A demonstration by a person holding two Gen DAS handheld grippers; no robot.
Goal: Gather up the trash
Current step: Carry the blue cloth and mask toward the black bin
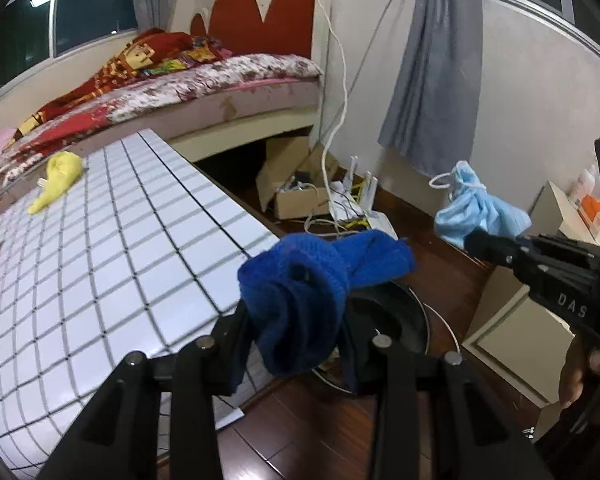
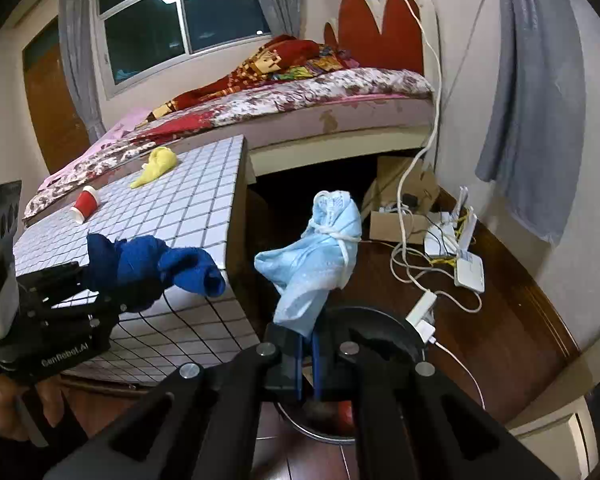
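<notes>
Left gripper (image 1: 296,344) clamps blue cloth (image 1: 300,292) beyond table edge (image 1: 236,216); right gripper (image 2: 308,344) clamps mask (image 2: 320,256).

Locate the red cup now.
Right wrist view, left side: the red cup lies tipped on the tiled table, nearer than the yellow cloth.

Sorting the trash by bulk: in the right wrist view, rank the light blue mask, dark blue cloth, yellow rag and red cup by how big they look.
1. light blue mask
2. dark blue cloth
3. yellow rag
4. red cup
The first two are nearest the camera, so true sizes are unsure.
</notes>
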